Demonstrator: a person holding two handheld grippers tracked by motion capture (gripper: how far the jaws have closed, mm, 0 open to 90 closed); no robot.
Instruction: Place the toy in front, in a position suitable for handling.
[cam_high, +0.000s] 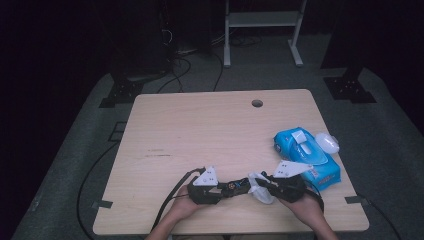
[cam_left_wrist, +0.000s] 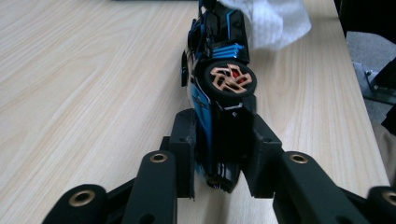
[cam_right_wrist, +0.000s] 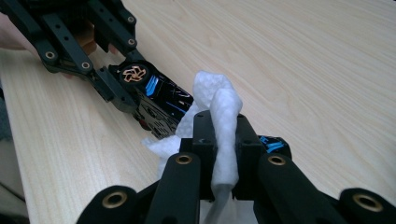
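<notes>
Pale wooden table (cam_high: 200, 130) under me, dark room beyond. My left gripper (cam_left_wrist: 217, 154) is clamped tight on the black-and-blue toy car (cam_left_wrist: 219, 84), lifted on its side near the table's front edge. My right gripper (cam_right_wrist: 219, 154) pinches a white wet wipe (cam_right_wrist: 224, 116) against the car. I'd wipe in short, light strokes, left hand steady.

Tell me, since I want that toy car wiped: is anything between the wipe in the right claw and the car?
Nothing visible. The right claw is shut on the white wipe, which already lies against the black-and-blue toy car held by the left claw.
</notes>
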